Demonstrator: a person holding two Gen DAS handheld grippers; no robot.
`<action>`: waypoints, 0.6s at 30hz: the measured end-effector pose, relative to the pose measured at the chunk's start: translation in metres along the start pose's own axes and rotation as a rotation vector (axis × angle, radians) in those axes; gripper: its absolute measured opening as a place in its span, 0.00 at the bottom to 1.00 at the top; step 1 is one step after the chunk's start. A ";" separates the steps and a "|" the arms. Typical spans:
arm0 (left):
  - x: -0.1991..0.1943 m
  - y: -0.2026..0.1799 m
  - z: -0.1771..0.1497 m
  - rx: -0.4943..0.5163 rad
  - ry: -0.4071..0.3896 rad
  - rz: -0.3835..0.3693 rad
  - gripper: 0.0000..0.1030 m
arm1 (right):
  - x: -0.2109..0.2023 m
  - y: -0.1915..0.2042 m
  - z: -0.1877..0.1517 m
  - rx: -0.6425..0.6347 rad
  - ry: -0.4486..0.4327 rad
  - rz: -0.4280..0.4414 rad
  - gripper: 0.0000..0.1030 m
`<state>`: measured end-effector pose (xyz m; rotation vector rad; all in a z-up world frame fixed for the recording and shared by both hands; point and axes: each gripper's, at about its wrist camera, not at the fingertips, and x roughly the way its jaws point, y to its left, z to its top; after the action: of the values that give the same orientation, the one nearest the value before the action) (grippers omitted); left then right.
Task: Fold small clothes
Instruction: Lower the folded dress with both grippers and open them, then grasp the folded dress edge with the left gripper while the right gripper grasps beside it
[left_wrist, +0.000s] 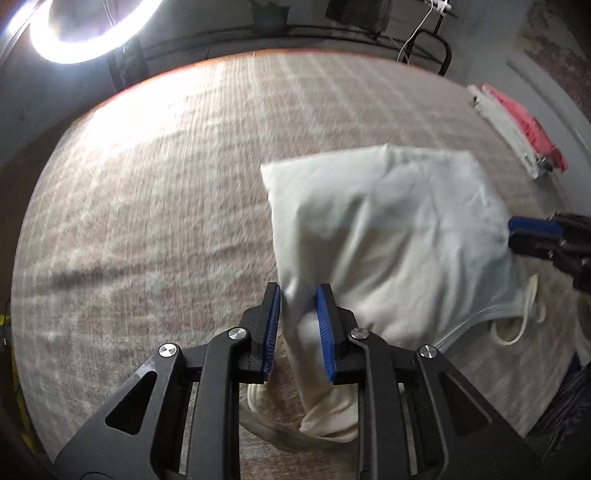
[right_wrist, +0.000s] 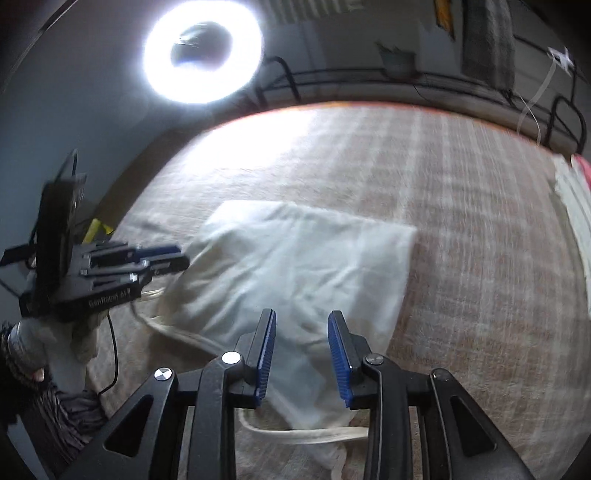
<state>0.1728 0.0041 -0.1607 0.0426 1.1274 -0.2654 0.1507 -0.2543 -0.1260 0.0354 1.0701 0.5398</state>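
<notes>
Plaid bedspread (left_wrist: 166, 206), beige and brown, with an orange-red far edge. Ring light (right_wrist: 203, 55), lit, beyond the far left corner. Black metal rail (right_wrist: 369, 79) along the far edge. White cable (left_wrist: 415, 33) hanging at the far right corner.

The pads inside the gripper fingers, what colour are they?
Blue. The pads show best in the left wrist view, set against black fingers.

The garment (left_wrist: 388, 236) is lying on the bedspread (left_wrist: 166, 206), a stack of folded clothes (left_wrist: 517, 125) is sitting upper right, ring light (left_wrist: 88, 33) upper left.
</notes>
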 end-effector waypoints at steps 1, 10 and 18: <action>-0.001 0.003 -0.001 -0.007 -0.006 0.004 0.26 | 0.005 -0.005 -0.002 0.012 0.013 -0.012 0.30; -0.035 0.047 -0.022 -0.157 -0.037 -0.061 0.29 | -0.006 -0.041 -0.020 0.059 0.092 -0.069 0.38; -0.029 0.073 -0.024 -0.399 0.009 -0.353 0.39 | -0.016 -0.065 -0.014 0.236 -0.003 0.203 0.46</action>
<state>0.1568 0.0843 -0.1523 -0.5125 1.1768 -0.3487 0.1599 -0.3212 -0.1382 0.3549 1.1290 0.5928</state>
